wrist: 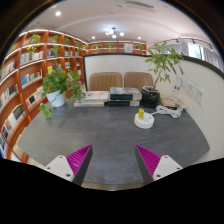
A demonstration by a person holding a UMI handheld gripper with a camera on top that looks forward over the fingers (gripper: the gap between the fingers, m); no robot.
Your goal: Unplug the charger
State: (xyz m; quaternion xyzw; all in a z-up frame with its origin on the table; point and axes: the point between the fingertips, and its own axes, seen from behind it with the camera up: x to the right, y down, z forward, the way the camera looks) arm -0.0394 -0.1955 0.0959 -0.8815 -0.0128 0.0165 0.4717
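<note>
My gripper (pixel 113 160) is open and empty, its two magenta pads (pixel 79 160) wide apart above the near edge of a grey table (pixel 105 135). Beyond the fingers, towards the far right of the table, a white round object with a yellow top (pixel 144 120) stands, and a white cable with a plug (pixel 170 111) lies past it. I cannot tell which of these is the charger. A black device (pixel 150 97) sits behind them.
A potted plant in a white pot (pixel 58 88) stands at the far left and a tall plant (pixel 163 62) at the far right. Books and a dark box (pixel 119 98) lie at the far edge. Two chairs (pixel 106 80) and bookshelves (pixel 25 70) lie beyond.
</note>
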